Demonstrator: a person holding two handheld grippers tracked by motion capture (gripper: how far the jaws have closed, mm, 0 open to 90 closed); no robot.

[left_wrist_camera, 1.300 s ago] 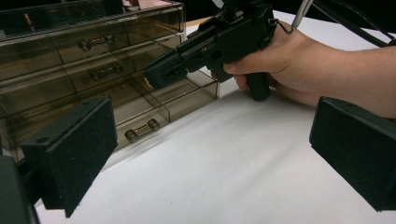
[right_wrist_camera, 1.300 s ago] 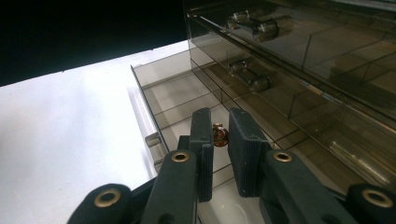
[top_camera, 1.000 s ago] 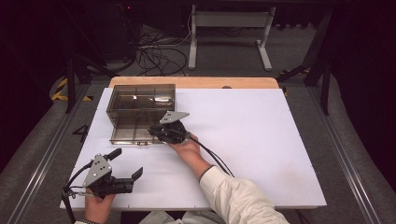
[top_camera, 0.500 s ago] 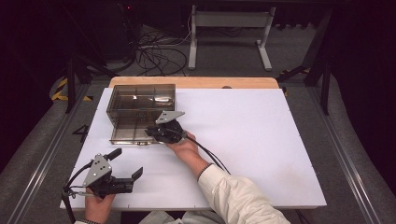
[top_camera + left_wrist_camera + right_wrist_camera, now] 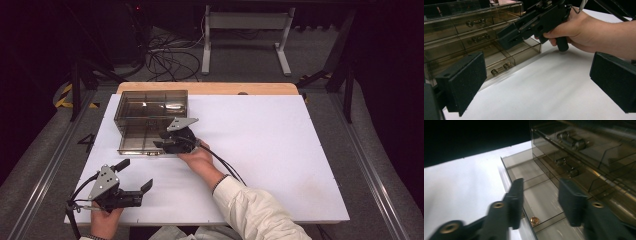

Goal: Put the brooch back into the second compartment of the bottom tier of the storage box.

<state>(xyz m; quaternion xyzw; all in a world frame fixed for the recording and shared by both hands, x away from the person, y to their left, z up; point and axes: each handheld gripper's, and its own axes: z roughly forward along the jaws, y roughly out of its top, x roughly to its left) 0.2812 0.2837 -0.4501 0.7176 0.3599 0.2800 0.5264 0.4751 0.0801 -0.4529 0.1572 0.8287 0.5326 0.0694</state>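
A smoky clear drawer cabinet (image 5: 150,102) stands at the table's back left, its bottom drawer (image 5: 135,142) pulled out toward me. My right gripper (image 5: 159,145) hovers at that drawer's front right corner. Its jaws have just been opening and stand apart; in the right gripper view (image 5: 540,195) the drawer floor and front wall lie between them, with a brass handle knob (image 5: 534,220) just below and the pads touching nothing. The left gripper (image 5: 136,174) rests near the front left edge, wide open and empty, and looks toward the cabinet (image 5: 474,37) and the drawer handle (image 5: 501,69).
The white table top (image 5: 280,150) stretches to the right of the cabinet. The right gripper's cable (image 5: 225,165) trails along the forearm. Beyond the table are a dark floor, loose cables (image 5: 170,60) and a metal stand (image 5: 245,30).
Both hands keep their places. The right gripper's jaws look a little wider apart over the drawer than before.
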